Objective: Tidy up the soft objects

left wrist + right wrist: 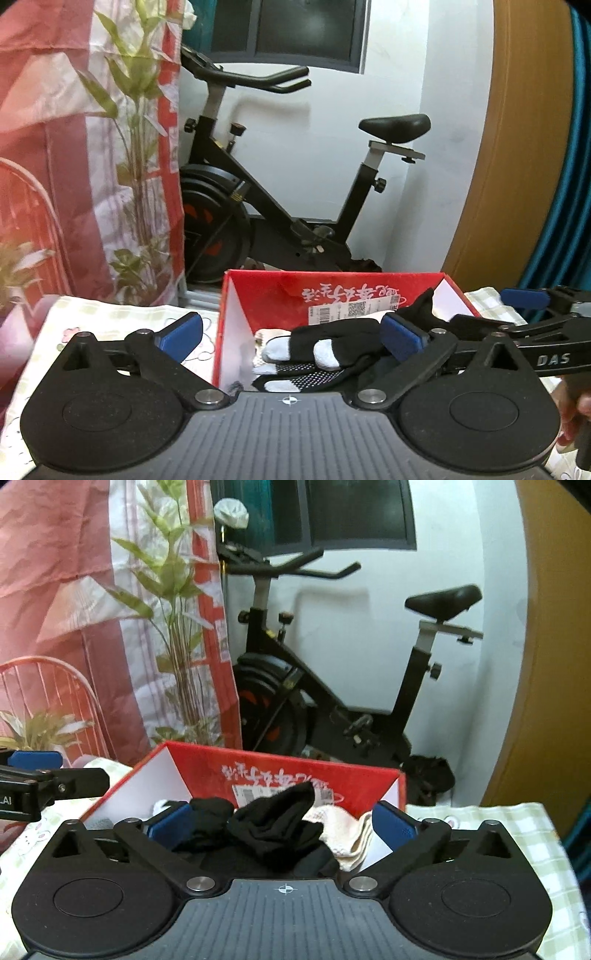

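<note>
A red cardboard box [236, 295] stands open on the cloth-covered table, with soft things lying inside. In the left wrist view a black glove with white fingertips [321, 350] lies in it, between the blue pads of my left gripper [291, 334], which is open and not pressing on it. In the right wrist view black socks [273, 823] and a cream cloth [347, 830] are heaped in the box [280, 766]. My right gripper [282, 825] is open around the heap, with its pads apart from it. Each gripper shows at the edge of the other's view: the right gripper [509, 314] and the left gripper [55, 770].
A black exercise bike [295, 206] stands behind the table against a white wall. A leafy plant [177, 627] and a red and white curtain [44, 147] are at the back left. A wooden panel [517, 147] rises on the right. A checked tablecloth [498, 830] covers the table.
</note>
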Action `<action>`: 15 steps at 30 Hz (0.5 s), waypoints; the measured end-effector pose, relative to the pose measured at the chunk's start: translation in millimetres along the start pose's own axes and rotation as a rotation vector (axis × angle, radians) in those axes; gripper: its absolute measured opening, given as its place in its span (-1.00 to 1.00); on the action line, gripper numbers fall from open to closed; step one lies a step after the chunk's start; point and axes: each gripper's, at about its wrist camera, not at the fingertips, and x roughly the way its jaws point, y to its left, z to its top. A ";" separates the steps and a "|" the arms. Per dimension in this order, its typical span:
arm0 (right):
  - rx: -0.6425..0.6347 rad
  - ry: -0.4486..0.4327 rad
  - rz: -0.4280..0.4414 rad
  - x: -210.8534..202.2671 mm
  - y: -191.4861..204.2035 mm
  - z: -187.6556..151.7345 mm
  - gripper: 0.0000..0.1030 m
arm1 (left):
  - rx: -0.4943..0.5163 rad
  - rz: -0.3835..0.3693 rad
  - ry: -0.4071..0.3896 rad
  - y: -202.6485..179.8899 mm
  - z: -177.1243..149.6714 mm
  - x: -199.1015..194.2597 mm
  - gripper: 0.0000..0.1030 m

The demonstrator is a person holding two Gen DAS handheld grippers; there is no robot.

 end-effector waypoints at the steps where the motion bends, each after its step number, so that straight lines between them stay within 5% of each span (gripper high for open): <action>1: 0.000 -0.007 -0.001 -6.5 0.6 1.5 0.99 | -0.007 0.001 -0.005 1.1 1.2 -6.0 1.00; 5: 0.003 -0.040 -0.016 -36.9 3.6 8.3 0.99 | -0.042 -0.028 -0.040 6.0 5.8 -32.7 1.00; 15: 0.009 -0.117 -0.054 -113.1 17.4 25.0 0.99 | 0.065 0.074 -0.104 -20.3 15.9 -107.2 1.00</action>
